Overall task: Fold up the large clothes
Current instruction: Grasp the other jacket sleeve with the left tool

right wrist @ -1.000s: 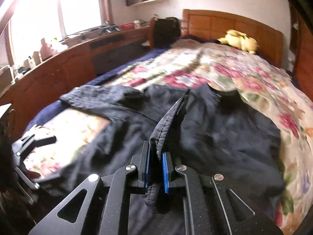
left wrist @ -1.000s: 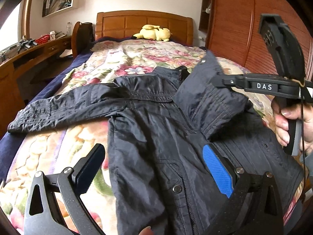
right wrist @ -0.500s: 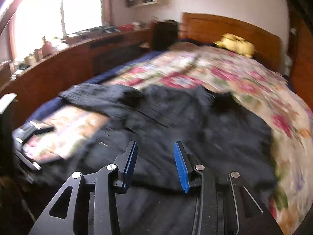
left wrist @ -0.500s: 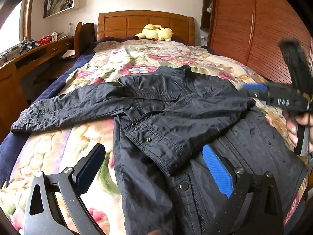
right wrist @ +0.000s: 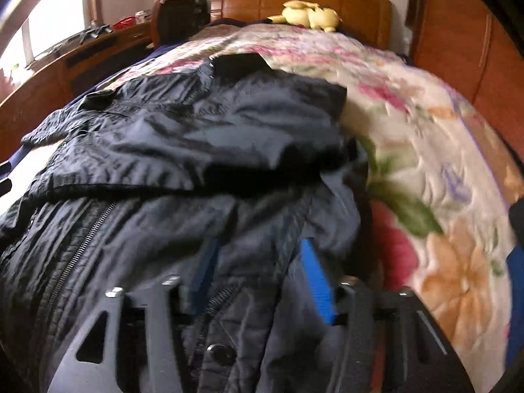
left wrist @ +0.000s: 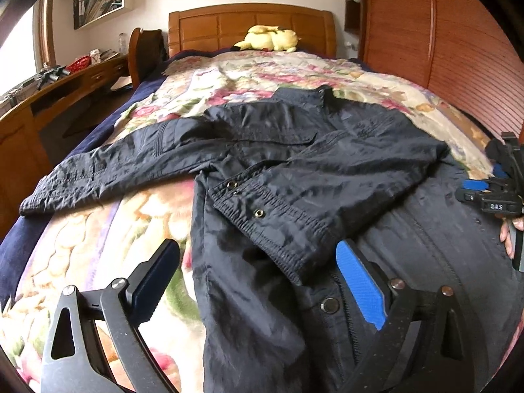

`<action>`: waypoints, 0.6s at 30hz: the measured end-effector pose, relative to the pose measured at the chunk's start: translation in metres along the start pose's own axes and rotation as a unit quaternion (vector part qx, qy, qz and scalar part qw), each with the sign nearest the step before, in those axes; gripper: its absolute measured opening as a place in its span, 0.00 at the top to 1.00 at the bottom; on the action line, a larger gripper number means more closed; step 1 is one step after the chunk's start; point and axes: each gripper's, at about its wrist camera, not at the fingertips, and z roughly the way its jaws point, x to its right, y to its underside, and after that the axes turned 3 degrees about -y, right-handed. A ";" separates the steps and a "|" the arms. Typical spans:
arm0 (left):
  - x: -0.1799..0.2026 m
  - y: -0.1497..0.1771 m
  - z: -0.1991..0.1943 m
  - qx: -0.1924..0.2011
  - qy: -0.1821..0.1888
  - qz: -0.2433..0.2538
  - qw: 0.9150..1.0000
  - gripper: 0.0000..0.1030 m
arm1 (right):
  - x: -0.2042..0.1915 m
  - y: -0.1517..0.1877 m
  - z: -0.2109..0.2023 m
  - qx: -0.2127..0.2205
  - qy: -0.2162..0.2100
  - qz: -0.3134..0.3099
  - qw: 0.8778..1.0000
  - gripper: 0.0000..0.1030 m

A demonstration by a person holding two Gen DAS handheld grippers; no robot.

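Note:
A dark jacket (left wrist: 327, 170) lies front-up on the floral quilt (left wrist: 82, 262). One sleeve is folded across its chest, the snap cuff (left wrist: 262, 216) resting mid-front. The other sleeve (left wrist: 98, 177) stretches out to the left. My left gripper (left wrist: 258, 278) hovers open over the lower front, nothing between its fingers. My right gripper (right wrist: 258, 271) is low over the jacket's right side, its jaws opening; fabric lies under and between them, but the pads do not press it. In the left wrist view the right gripper (left wrist: 481, 180) shows at the right edge, held by a hand (left wrist: 511, 232).
A yellow plush toy (left wrist: 268, 37) lies by the wooden headboard (left wrist: 249, 23). A wooden desk (left wrist: 49, 98) with a chair (left wrist: 144, 49) runs along the left of the bed. A wooden wardrobe (left wrist: 442, 49) stands close on the right.
The right gripper let go of the sleeve, which now lies folded across the jacket's front. It then swung right and down to the jacket's right side. The left gripper sank slightly.

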 end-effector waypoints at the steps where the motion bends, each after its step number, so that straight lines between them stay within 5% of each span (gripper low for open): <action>1: 0.000 0.001 0.002 -0.001 -0.002 -0.001 1.000 0.06 | 0.001 0.001 0.005 -0.002 0.001 -0.001 1.000 0.37; 18: 0.009 0.008 0.011 0.000 -0.008 0.008 1.000 0.34 | 0.004 0.009 0.002 0.001 -0.004 0.013 1.000 0.33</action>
